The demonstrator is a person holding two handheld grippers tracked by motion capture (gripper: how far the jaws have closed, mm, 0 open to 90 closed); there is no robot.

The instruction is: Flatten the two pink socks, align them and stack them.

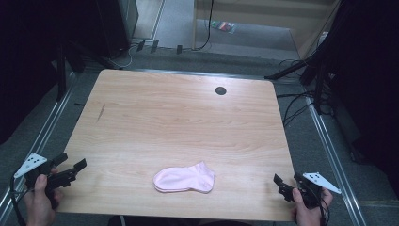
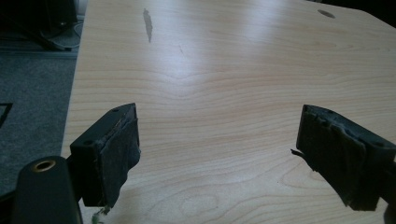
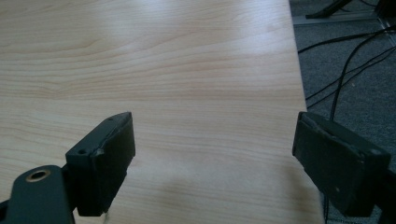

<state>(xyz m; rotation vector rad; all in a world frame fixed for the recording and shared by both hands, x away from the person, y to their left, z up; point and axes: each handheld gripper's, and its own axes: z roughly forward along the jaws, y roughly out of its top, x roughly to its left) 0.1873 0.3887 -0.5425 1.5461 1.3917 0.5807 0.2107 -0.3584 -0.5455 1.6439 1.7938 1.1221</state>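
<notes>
Near the table's [image 1: 141, 103] front edge lies my pink sock [image 1: 184, 179], between both grippers. My left gripper [image 1: 73, 165] and right gripper [image 1: 286, 181] gape wide, empty. It looks soft, light, floppy; I'd pinch the cuff end.

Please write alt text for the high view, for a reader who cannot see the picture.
A small pink ankle sock lies flat near the front edge of a light wooden table. A person's hands hold two black two-jaw grippers with jaws open and empty: the left gripper over the table's front left corner, the right gripper over its front right corner, both apart from the sock.
</notes>
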